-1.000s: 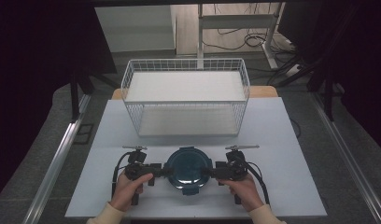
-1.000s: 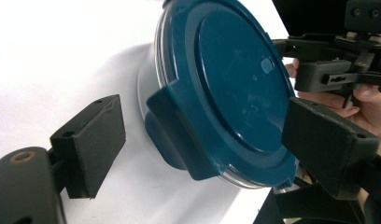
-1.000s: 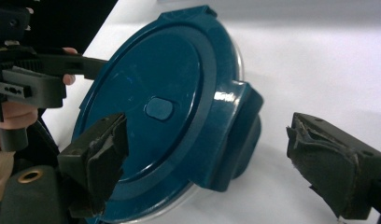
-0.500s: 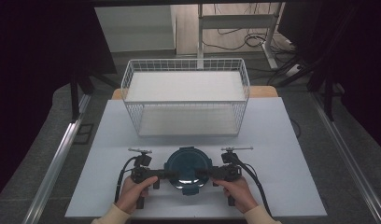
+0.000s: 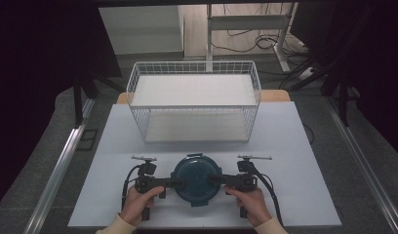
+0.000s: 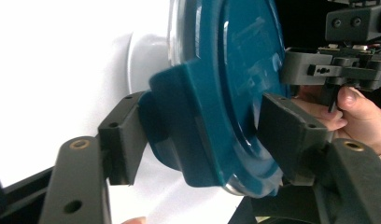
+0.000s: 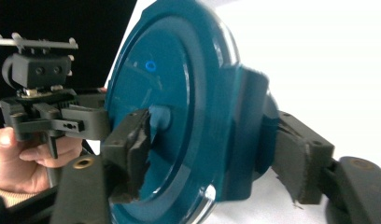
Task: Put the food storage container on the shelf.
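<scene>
1. Hands are coming in from the near edge of the white table (image 5: 304, 146), each one holding a gripper and pointing it inward at a round teal lid (image 5: 196, 179) lying between them.
2. Sitting at the near middle of the table, the teal lid is resting flat, with a small tab sticking out at its far edge and another at its near edge.
3. From the lid's left, the left gripper (image 5: 173, 184) is clamping onto the lid; in the left gripper view its black jaws are sitting one on each face of the lid's rim tab (image 6: 188, 135), pressing against it.
4. From the lid's right, the right gripper (image 5: 215, 179) is doing the same; in the right gripper view one jaw is pushing on the lid's top face (image 7: 179, 102) and the other is bearing on the underside of the rim.
5. The left hand (image 5: 137, 204) and right hand (image 5: 249, 202) are wrapping around the gripper handles, with black cables looping out beside them.
6. Farther back, a white wire basket (image 5: 194, 69) is standing on the table, well apart from the lid.
</scene>
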A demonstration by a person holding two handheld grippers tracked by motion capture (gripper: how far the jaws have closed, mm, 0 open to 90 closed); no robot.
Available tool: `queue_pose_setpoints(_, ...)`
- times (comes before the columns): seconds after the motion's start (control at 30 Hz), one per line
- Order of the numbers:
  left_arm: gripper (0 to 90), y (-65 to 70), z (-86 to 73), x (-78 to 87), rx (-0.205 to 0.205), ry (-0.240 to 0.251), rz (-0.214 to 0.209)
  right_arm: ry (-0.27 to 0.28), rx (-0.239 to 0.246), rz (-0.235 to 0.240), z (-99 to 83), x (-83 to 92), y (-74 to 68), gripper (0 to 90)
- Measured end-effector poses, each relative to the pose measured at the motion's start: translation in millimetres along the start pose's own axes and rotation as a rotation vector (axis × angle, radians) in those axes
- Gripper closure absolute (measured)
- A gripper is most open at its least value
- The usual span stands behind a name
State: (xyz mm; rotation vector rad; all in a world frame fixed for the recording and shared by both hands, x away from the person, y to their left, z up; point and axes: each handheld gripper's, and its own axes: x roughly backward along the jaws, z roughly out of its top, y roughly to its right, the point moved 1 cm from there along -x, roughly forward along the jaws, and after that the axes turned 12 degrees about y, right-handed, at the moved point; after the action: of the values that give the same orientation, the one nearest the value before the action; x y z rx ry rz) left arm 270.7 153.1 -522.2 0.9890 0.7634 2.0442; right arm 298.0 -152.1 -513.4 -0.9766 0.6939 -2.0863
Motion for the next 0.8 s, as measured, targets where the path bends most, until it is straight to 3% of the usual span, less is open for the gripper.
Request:
queue_pose_setpoints(0.23, 41.8, 6.3, 0.1, 7.6, -0.043, 0.032, -0.005, 0.028, 0.04, 0.015, -1.8, 9.8, -6.5, 39.7)
queue_pose_setpoints(0.4, 42.8, 12.8, 2.3, 14.7, -0.059, 0.047, -0.023, 0.048, 0.109, 0.026, -0.4, 14.9, -16.6, 39.8)
queue_pose_setpoints(0.8, 44.2, 41.8, 7.4, 31.8, -0.147, 0.104, -0.059, 0.125, 0.243, 0.068, 8.2, 37.5, -42.1, 39.7)
